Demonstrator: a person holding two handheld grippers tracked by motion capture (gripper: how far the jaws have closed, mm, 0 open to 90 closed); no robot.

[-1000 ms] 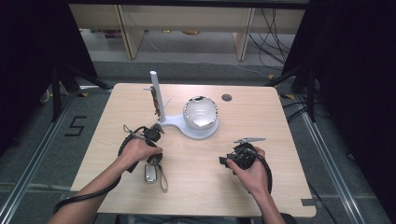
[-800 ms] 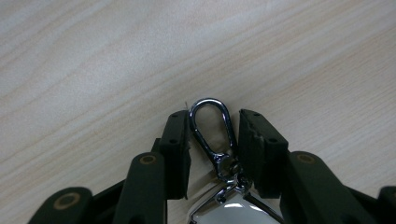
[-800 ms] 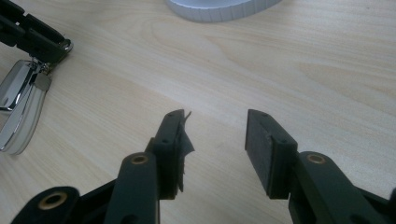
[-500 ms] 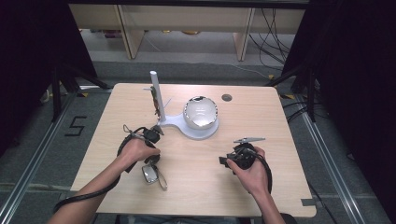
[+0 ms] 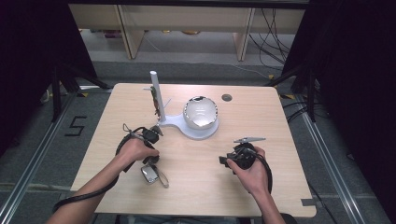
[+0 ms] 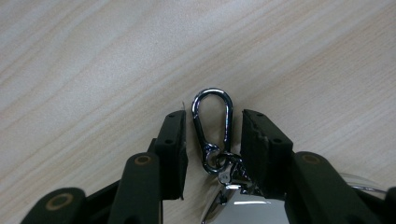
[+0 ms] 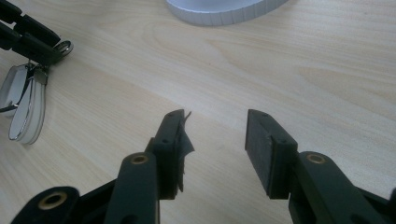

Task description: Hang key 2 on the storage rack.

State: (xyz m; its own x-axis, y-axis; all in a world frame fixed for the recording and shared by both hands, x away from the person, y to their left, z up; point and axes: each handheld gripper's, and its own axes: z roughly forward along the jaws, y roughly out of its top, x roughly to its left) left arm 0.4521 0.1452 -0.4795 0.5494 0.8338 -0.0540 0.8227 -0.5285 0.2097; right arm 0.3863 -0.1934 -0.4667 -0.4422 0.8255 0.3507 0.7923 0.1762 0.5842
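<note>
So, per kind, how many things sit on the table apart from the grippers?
Keychain with carabiner clip: 1
White stand with upright post: 1
Shiny bowl on the stand's base: 1
Total: 3

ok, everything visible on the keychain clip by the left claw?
The clip is a small chrome carabiner-style snap hook, shiny metal, an elongated loop with a swivel eye at its lower end. It lies flat on the wooden table, joined to a shiny mirror-like tag with a strap. It sits between the jaws of the left claw, which have just been opening; the pads stand clear of the loop on both sides, though the right one crowds the link beside the swivel.
</note>
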